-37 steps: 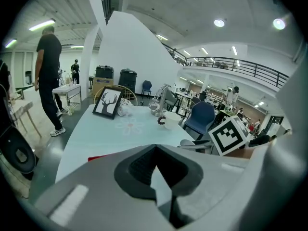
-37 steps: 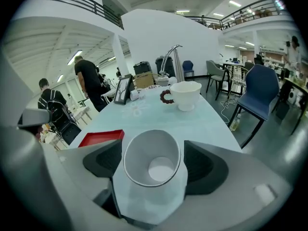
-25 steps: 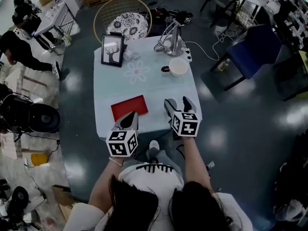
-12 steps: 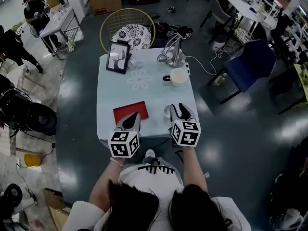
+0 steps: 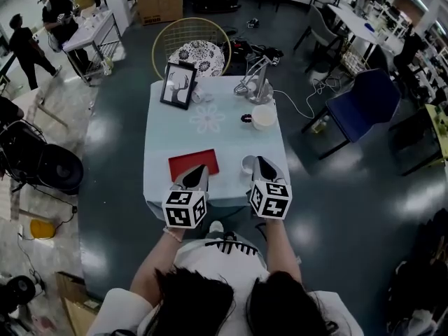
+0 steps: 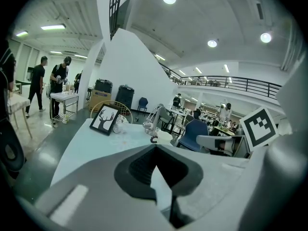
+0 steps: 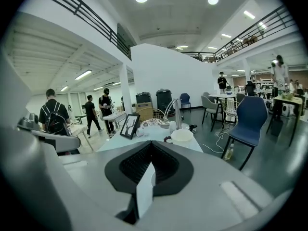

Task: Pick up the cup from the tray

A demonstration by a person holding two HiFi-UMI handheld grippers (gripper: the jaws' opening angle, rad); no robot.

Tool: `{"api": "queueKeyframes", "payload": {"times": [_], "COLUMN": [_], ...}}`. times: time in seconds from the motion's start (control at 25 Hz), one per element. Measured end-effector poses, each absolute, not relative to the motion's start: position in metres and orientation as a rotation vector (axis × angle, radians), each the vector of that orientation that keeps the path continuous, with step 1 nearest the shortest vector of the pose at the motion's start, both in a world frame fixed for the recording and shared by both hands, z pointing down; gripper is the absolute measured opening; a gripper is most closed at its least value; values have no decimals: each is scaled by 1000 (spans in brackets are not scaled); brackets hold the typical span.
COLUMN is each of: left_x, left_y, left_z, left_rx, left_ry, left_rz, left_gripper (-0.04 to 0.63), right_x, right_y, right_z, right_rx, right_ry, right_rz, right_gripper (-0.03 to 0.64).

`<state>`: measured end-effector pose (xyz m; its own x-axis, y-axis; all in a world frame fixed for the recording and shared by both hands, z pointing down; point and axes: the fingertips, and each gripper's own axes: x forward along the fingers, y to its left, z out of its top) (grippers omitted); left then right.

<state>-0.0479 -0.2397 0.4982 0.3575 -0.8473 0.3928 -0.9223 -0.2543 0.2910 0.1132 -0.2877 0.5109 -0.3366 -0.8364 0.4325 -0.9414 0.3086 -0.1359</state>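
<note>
Head view has both grippers at the near edge of the table (image 5: 210,140) — the left gripper (image 5: 195,172) over the near right corner of the red tray (image 5: 183,162), the right gripper (image 5: 261,164) just beside the cup (image 5: 246,163). The cup stands on the table right of the tray, not on it. Each gripper's own view shows its jaws pressed together.

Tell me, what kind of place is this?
Probably a big open lab or workshop hall: desks with people standing at them along the edges, cables trailing over the floor, and a railed upper gallery overhead.
</note>
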Motion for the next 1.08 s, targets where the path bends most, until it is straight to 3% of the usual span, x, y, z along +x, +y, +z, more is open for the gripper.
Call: {"api": "queueKeyframes", "payload": {"times": [1.08], "left_x": [-35], "left_y": [-242], "left_z": [486], "left_rx": [2186], "left_ry": [-1482], "left_rz": [135], "left_gripper": [2], "right_x": [107], "right_y": [-283], "right_z": [522], "right_rx": [1571], "right_ry": [-2271], "right_rz": [518], "right_gripper": [23]}}
